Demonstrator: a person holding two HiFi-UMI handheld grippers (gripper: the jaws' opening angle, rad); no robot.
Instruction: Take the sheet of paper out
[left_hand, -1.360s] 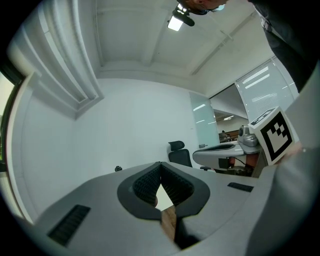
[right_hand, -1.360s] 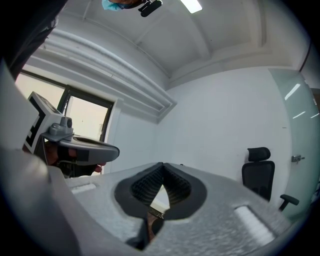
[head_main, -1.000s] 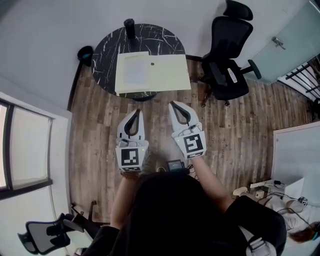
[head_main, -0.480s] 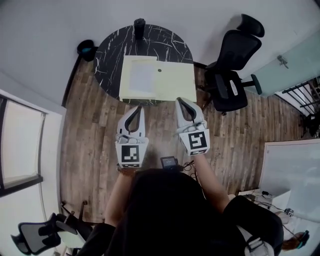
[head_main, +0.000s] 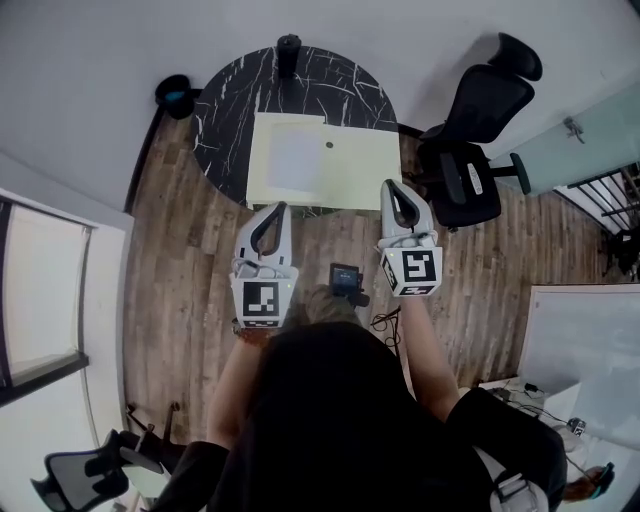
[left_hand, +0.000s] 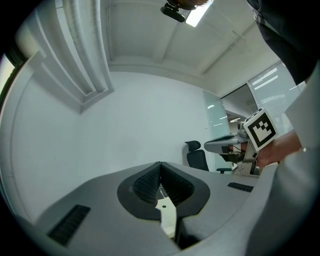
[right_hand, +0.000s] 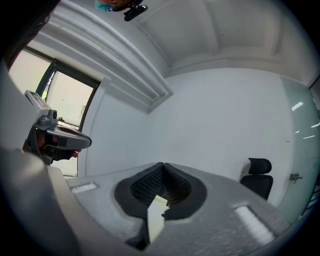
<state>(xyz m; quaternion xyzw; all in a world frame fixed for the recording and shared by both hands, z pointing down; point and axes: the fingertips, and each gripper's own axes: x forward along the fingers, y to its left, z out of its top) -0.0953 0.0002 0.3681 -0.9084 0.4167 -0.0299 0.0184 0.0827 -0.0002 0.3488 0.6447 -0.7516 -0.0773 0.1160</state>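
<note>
A round black marble-patterned desk (head_main: 225, 110) stands near the wall, and on it lies a flat pale yellow folder (head_main: 360, 170) whose near edge hangs a little past the desk's rim. The white sheet of paper (head_main: 293, 158) shows as a paler rectangle in the left half of that folder; whether it lies on top or inside cannot be told. A small dark button (head_main: 329, 144) sits on the folder just right of the sheet. At the far edge of the desk stands a short black cylinder (head_main: 289, 52). The left gripper (head_main: 278, 207) is held over the wooden plank floor (head_main: 180, 260), its tips at the folder's near edge, below the sheet. The left gripper view (left_hand: 160, 163) shows its fingers closed tip to tip with nothing between them. The right gripper (head_main: 391, 185) reaches a little farther, its tips overlapping the folder's near right corner in the head view, though contact cannot be told. The right gripper view (right_hand: 162, 164) shows its fingers also pressed together and empty, with a sliver of the pale folder visible in the gap below them. A black office chair (head_main: 480, 140) stands on the floor right of the desk.
</note>
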